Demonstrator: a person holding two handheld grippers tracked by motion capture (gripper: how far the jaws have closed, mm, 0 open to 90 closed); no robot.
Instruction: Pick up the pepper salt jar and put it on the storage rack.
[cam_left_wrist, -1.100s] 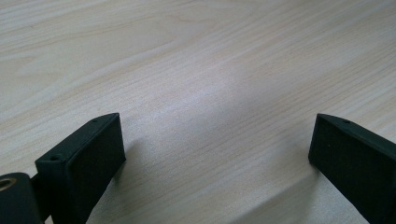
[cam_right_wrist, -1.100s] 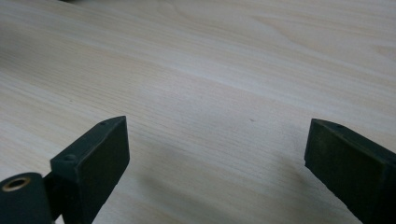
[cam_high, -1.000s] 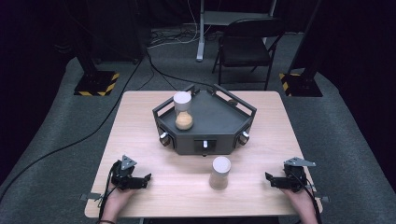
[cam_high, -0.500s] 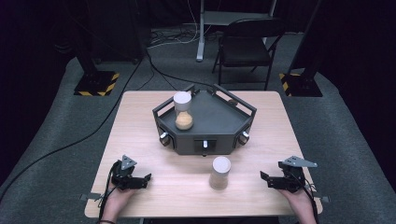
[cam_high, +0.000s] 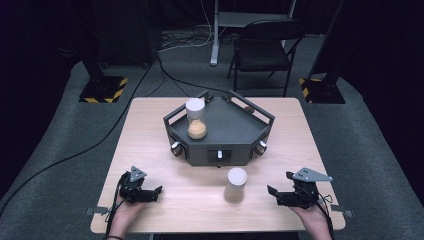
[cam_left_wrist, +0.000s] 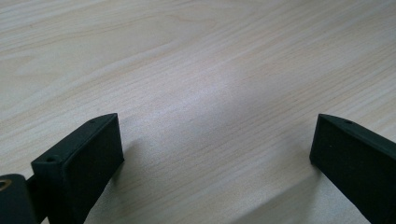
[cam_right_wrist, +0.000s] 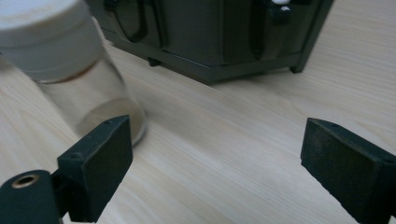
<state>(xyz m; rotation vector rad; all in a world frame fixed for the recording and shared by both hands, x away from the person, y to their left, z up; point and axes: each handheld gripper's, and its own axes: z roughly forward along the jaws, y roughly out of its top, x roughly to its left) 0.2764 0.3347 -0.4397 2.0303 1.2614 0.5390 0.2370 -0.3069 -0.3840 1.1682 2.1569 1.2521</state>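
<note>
White-lidded jar (cam_high: 235, 184) upright on the wooden table (cam_high: 150, 125), just in front of the dark tray (cam_high: 240, 127), left of the right gripper (cam_high: 274, 192); jaws wide but just been closing, nothing between them. Second jar (cam_high: 196, 118) standing on the tray. Left gripper (cam_high: 156, 192) released, resting on bare wood

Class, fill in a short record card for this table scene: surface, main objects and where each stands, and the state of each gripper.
surface: wooden table
centre: dark tray
on tray: hourglass, upright, orange sand in lower half
front of tray: jar with white lid, upright on the table
left gripper: open, nothing between its fingers
right gripper: open, nothing between its fingers, jaws have just been closing somewhat; beside the jar, apart from it
</note>
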